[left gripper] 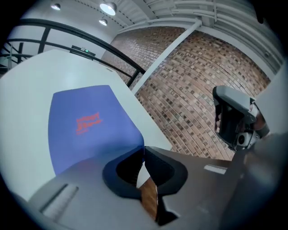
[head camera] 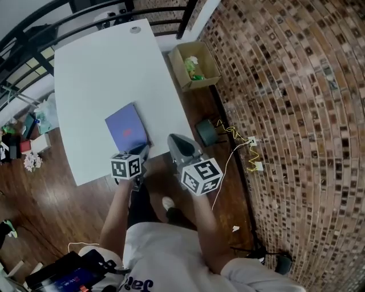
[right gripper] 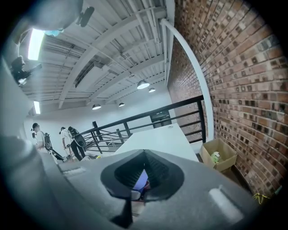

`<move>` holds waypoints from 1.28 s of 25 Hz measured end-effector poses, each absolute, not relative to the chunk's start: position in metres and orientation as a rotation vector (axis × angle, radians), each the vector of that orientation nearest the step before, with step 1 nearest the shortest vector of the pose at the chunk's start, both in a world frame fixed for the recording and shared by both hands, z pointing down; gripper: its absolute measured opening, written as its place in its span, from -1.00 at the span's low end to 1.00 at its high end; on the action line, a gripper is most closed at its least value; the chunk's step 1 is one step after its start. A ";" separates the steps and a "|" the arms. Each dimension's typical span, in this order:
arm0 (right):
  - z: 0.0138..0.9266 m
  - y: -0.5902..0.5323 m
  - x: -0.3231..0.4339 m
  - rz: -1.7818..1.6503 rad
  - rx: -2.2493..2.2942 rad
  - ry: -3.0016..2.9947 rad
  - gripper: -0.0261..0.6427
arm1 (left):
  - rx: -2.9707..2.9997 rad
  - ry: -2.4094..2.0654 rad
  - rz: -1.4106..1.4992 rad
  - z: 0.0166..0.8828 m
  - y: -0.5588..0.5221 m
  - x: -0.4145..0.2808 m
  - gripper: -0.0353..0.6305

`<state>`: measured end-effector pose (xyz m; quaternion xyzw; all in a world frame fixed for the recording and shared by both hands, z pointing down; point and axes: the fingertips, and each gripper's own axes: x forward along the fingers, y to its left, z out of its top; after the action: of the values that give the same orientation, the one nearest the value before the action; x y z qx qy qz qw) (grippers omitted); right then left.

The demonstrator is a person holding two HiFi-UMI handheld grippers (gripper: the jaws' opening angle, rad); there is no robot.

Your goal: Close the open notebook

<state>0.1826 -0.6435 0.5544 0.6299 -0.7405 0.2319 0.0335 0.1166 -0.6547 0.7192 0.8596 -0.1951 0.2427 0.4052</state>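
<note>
Notebook point(head camera: 126, 129): we judge it light, floppy; it lies closed.
Hold: the cover's free edge.
Left gripper point(left gripper: 143, 155), right gripper point(right gripper: 144, 155): jaws pressed together, empty.

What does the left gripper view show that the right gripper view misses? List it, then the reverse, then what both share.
Only the left gripper view: the blue notebook, closed, its full cover with red print, and the right gripper at the side. Only the right gripper view: the cardboard box on the floor, and people beyond the railing. Both: the white table, brick wall, black railing, ceiling lights, and a shut, empty claw, the left gripper's in one.
</note>
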 end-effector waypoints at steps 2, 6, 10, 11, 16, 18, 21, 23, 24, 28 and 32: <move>0.558 -0.641 0.183 0.726 1.943 -2.267 -0.96 | 2.151 -0.501 0.650 0.729 -0.656 0.121 -0.82; 0.562 -0.636 0.176 0.739 1.928 -2.267 -0.96 | 2.111 -0.500 0.715 0.746 -0.654 0.123 -0.81; 0.559 -0.633 0.172 0.721 1.915 -2.291 -0.96 | 2.122 -0.459 0.736 0.756 -0.657 0.133 -0.61; 0.557 -0.629 0.172 0.712 1.914 -2.307 -0.96 | 2.140 -0.462 0.724 0.754 -0.659 0.134 -0.52; 0.523 -0.581 0.171 0.648 1.916 -2.389 -0.96 | 2.197 -0.540 0.572 0.699 -0.627 0.118 -0.40; 0.500 -0.574 0.166 0.574 1.914 -2.474 -0.96 | 2.224 -0.632 0.435 0.655 -0.627 0.100 -0.46; 0.471 -0.539 0.162 0.500 1.931 -2.538 -0.96 | 2.260 -0.778 0.180 0.582 -0.597 0.075 -0.75; 0.456 -0.518 0.152 0.474 1.911 -2.585 -0.96 | 2.304 -0.883 0.046 0.536 -0.569 0.049 -0.84; 0.450 -0.513 0.141 0.462 1.875 -2.623 -0.96 | 2.332 -0.937 -0.001 0.516 -0.555 0.032 -0.84; 0.417 -0.485 0.098 0.363 1.775 -2.707 -0.96 | 2.474 -1.117 -0.078 0.455 -0.499 -0.024 -0.84; 0.370 -0.461 0.051 0.185 1.746 -2.729 -0.96 | 2.642 -1.331 -0.133 0.393 -0.458 -0.081 -0.84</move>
<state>0.0509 -0.4613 0.3696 0.5374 -0.8398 0.0568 -0.0518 -0.0815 -0.4579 0.3931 0.8886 -0.4475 -0.0446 0.0901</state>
